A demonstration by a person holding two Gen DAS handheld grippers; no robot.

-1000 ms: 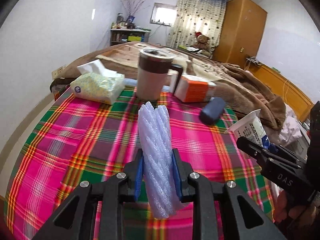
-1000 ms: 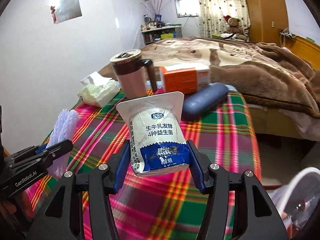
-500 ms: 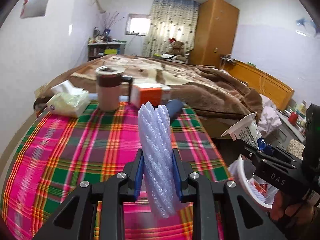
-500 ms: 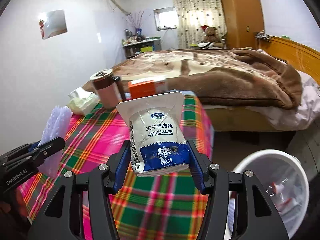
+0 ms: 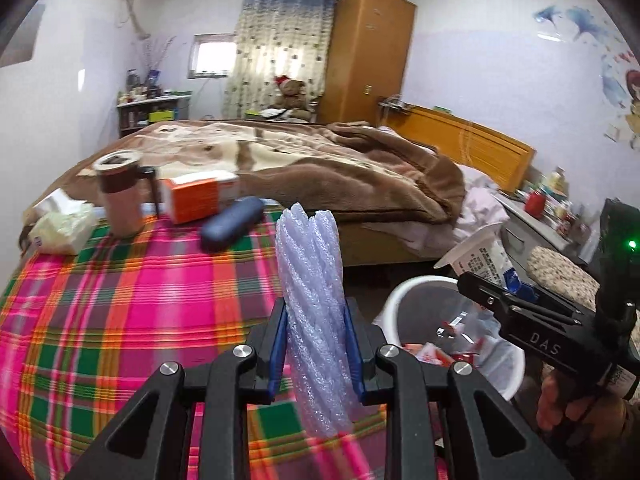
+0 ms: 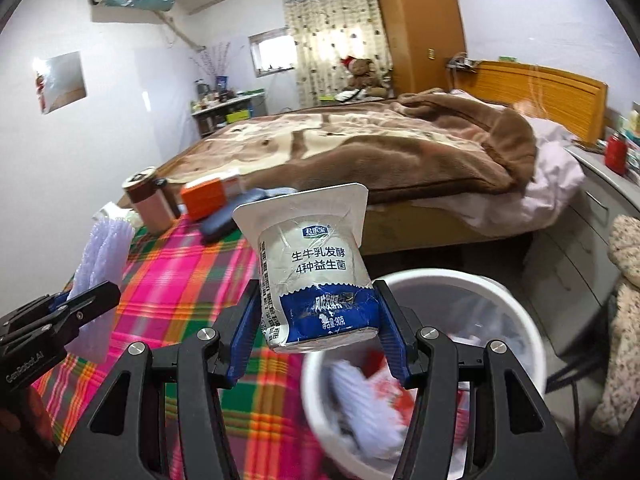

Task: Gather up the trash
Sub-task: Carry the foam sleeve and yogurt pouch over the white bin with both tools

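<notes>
- Right gripper (image 6: 316, 316): I hold it clamped on the yogurt cup (image 6: 316, 280), upright, with the white bin (image 6: 516, 300) directly below and ahead; nearer the bin.
- Left gripper (image 5: 316, 344): pinches the foam sleeve (image 5: 312, 280), long axis upright, over the plaid table (image 5: 120, 300); bin to its right.

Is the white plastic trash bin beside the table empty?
No, the white plastic trash bin already holds red and white wrappers.
</notes>
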